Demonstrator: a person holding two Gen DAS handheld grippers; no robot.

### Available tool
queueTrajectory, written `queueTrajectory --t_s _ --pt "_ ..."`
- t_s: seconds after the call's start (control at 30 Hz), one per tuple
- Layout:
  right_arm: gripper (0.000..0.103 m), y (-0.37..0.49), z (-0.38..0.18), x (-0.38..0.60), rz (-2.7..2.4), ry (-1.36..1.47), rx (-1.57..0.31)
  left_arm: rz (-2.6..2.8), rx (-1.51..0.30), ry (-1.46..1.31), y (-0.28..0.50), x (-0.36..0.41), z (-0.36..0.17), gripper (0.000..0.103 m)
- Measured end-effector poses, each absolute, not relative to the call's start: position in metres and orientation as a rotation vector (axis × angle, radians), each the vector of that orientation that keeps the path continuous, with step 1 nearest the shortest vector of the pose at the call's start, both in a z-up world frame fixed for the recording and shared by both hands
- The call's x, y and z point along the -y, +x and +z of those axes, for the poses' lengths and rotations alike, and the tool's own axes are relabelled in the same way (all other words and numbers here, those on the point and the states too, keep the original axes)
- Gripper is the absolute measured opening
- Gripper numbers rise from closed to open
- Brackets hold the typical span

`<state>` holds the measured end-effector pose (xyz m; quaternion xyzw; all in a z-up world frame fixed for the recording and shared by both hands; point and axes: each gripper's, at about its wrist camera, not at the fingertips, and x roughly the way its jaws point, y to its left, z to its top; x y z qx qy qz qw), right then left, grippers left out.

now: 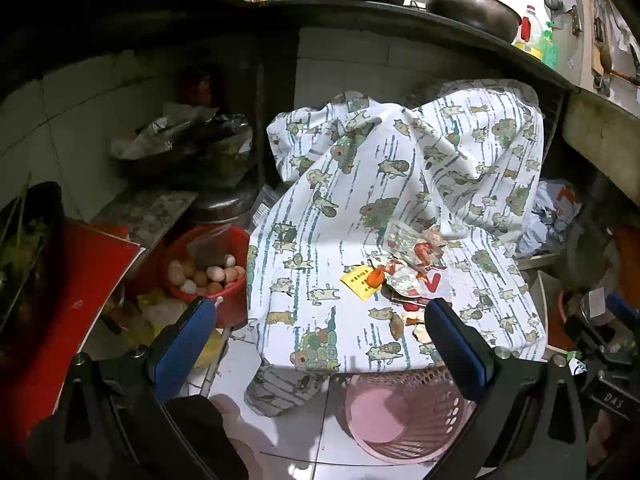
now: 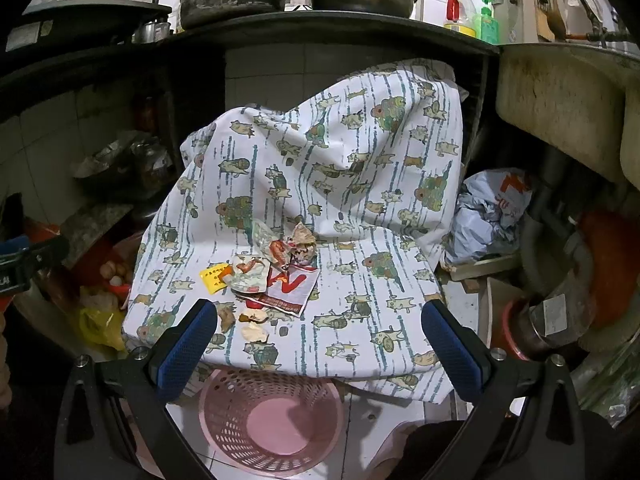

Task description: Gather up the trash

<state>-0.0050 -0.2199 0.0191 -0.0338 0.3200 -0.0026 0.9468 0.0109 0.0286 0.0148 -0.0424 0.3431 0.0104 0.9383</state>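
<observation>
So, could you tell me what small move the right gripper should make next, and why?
Probably ease the right gripper forward and down onto the crumpled wrappers. Both grippers are open and empty, the pink basket below holds nothing, and the trash lies on the cloth just ahead.

1. Both my views are dim at the sides, where the shelves fall into black.
2. The printed cloth (image 2: 320,184) is the brightest part, lit from above and in front.
3. The fisheye bends the counter edge (image 1: 440,20) into a curve.
4. My blue fingers (image 2: 184,352) look a little soft, and the corners are fully dark.
</observation>
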Motion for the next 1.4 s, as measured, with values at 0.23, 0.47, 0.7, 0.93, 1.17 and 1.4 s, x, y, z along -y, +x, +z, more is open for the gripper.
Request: queueTrajectory --t_s 0.23,0.47,0.7,0.93,1.17,1.4 --pt "0.103 -0.014 0.025 0.215 -0.012 -0.111 -0.607 0.029 -0.716 -0.066 0.013 -0.025 0.010 0.103" --pt "0.103 -0.017 0.028 0.217 -0.011 -0.100 -0.603 0.041 -0.716 -0.061 0.013 -0.024 0.008 0.103" --pt "0.103 -0.020 0.031 0.223 0.006 -0.073 -0.586 0.045 -0.713 -0.049 0.013 -0.025 0.007 0.103" --pt "0.103 -0.021 0.030 0.231 -0.006 -0.055 -0.598 0.048 -0.696 -0.017 0.012 -0.020 0.008 0.103" --pt "0.103 -0.017 0.026 0.232 -0.014 -0.076 -0.612 0.025 -0.702 -0.019 0.008 -0.012 0.010 0.103" --pt "0.103 -0.011 0.023 0.233 -0.010 -0.075 -0.639 0.041 -0.697 -0.016 0.008 -0.011 0.011 0.103"
